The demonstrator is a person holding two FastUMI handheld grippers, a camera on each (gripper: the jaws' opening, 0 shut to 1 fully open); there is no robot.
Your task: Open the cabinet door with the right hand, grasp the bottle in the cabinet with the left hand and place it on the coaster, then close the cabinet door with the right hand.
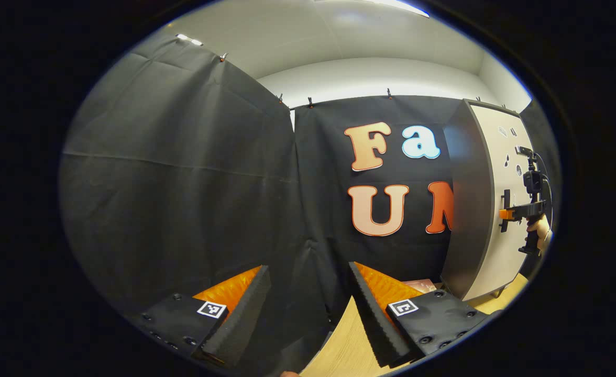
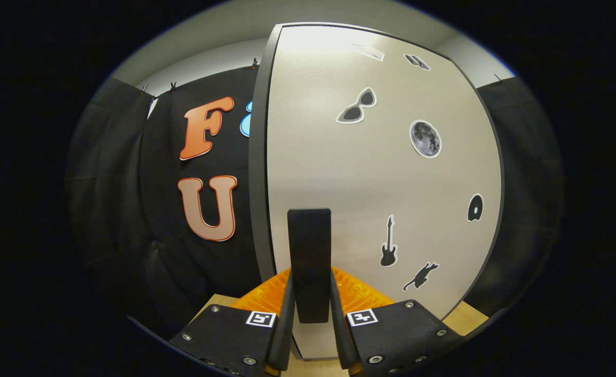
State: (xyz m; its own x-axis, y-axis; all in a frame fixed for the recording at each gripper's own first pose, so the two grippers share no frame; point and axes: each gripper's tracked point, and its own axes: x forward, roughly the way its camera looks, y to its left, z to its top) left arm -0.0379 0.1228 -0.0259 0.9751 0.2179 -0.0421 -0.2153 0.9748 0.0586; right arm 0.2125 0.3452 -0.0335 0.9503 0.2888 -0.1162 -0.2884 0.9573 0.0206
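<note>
The cabinet [image 1: 468, 209] stands on the right of the table, its dark side toward me in the left gripper view. Its pale door [image 2: 371, 183], dotted with small stickers, lies flush with the cabinet, hiding what is inside. A black upright handle [image 2: 309, 246] sits on the door. My right gripper [image 2: 310, 301] is shut on that handle, one finger pressing each side; farther off it appears as the right gripper [image 1: 512, 212] held by a hand [image 1: 539, 230]. My left gripper [image 1: 308, 267] hangs open over the table's left part, nothing between its fingers. A reddish-brown flat coaster [image 1: 420, 285] lies by the cabinet's foot.
The light wooden table [image 1: 350, 340] runs under both grippers. Black cloth walls close in behind and to the left. The cabinet reaches nearly to the table's front edge [image 2: 470, 317].
</note>
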